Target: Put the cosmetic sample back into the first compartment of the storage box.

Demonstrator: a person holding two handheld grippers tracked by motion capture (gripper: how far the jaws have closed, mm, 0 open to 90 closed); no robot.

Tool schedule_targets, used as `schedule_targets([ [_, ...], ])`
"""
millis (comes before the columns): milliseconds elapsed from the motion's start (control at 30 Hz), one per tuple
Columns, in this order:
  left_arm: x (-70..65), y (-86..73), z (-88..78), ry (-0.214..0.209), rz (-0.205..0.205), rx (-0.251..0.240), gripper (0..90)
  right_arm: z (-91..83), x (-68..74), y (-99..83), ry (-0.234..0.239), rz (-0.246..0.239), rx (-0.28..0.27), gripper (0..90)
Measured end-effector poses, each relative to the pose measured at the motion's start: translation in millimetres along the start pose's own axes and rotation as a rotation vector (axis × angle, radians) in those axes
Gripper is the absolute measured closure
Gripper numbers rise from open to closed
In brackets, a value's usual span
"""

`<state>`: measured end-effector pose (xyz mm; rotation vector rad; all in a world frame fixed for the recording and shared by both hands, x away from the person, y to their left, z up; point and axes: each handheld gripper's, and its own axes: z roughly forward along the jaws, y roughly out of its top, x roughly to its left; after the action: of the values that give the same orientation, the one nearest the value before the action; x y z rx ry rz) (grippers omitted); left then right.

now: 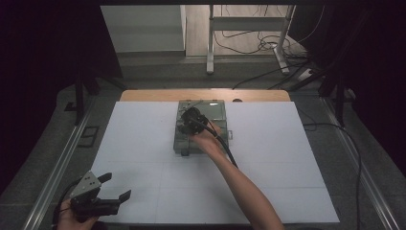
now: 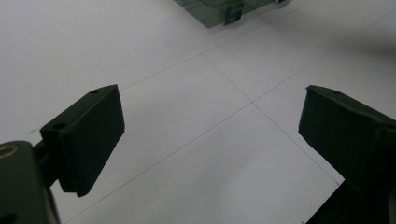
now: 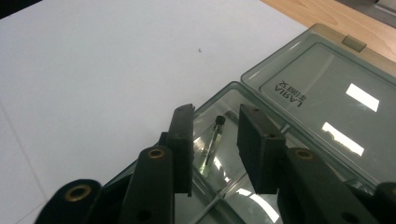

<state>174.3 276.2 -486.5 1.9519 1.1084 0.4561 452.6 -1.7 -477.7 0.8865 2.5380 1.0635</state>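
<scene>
Right arm stretched forward | right gripper [image 1: 190, 120] over open organiser box [image 3: 299, 93] | jaws slightly apart, small vial [image 3: 212, 142] lying loose between | left gripper [image 1: 107, 189] low, spread wide

Box [image 1: 201, 125] at mat [image 1: 143, 143] centre, lid open rearward; vial [image 3: 212, 142] lying inside.

Small clear vial [image 3: 212, 144] with black cap, lying tilted inside open translucent green case [image 3: 299, 74]

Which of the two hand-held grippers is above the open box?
The right hand-held gripper: it hovers above the transparent box, whereas the left hand-held gripper stays at the table's near corner.
</scene>
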Motion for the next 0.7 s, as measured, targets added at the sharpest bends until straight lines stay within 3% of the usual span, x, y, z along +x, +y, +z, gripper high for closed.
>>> schedule_targets([
  [467, 0.7, 0.3, 0.5, 0.001, -0.009, 0.004, 5.3, -23.1, 9.5, -7.2, 0.021, -0.052, 0.009, 52.0],
  [700, 0.0, 0.6, 0.9, 0.008, -0.006, 0.009, 4.3, -32.6, 12.9, -10.2, 0.031, -0.055, 0.014, 45.9],
])
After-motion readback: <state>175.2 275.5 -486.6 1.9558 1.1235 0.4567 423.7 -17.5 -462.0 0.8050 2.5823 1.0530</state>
